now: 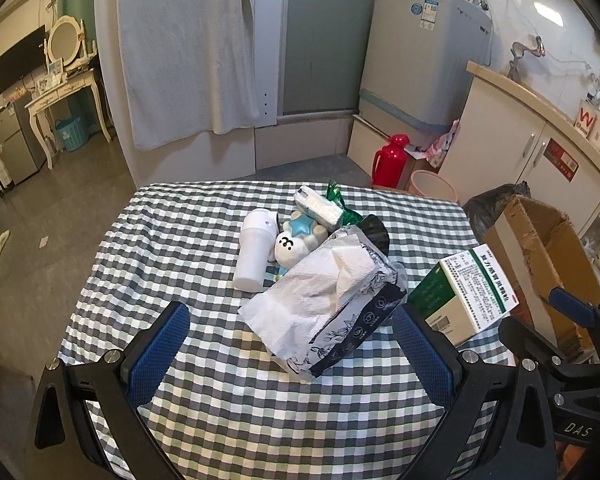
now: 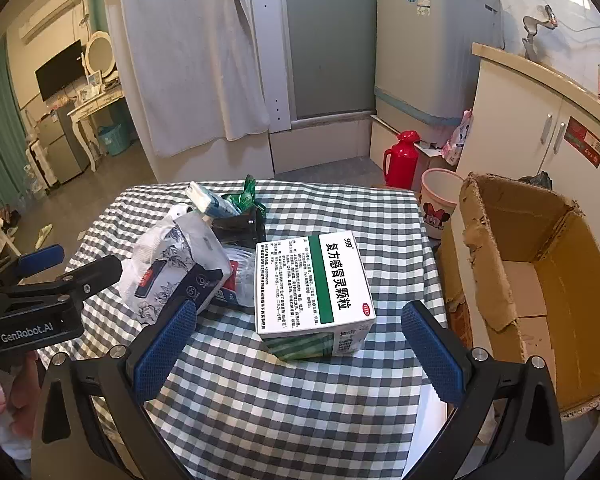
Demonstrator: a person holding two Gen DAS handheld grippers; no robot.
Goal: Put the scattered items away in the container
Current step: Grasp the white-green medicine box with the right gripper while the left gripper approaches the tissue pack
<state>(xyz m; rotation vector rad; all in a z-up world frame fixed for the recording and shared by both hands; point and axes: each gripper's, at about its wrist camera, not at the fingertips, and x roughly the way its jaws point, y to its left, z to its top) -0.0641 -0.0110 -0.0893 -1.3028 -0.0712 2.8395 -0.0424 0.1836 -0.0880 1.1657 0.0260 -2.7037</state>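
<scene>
A white-and-green medicine box (image 2: 314, 296) sits near the counter's (image 2: 260, 400) right edge. The tissue pack (image 1: 332, 300) half hides the toy (image 1: 296, 242). Both the left gripper (image 1: 292, 356) and right gripper (image 2: 300, 352) hold their jaws wide, empty.

The left gripper (image 1: 290, 354) fills the lower frame, tilted downward, jaws spread wide and empty. The right gripper (image 2: 298, 354) matches it.

Both views are lit by indoor light of moderate brightness, a little dim and warm toward the left part of the room. A bright rectangular reflection (image 1: 548, 14) sits on the tiled wall at the upper right in the left wrist view. Shadows on the checkered tablecloth (image 1: 228, 408) are soft and short. The fisheye lens bends straight lines strongly near the edges, and dark corners frame each picture. The centre is sharp; the printed box (image 2: 314, 296) is readable.
</scene>
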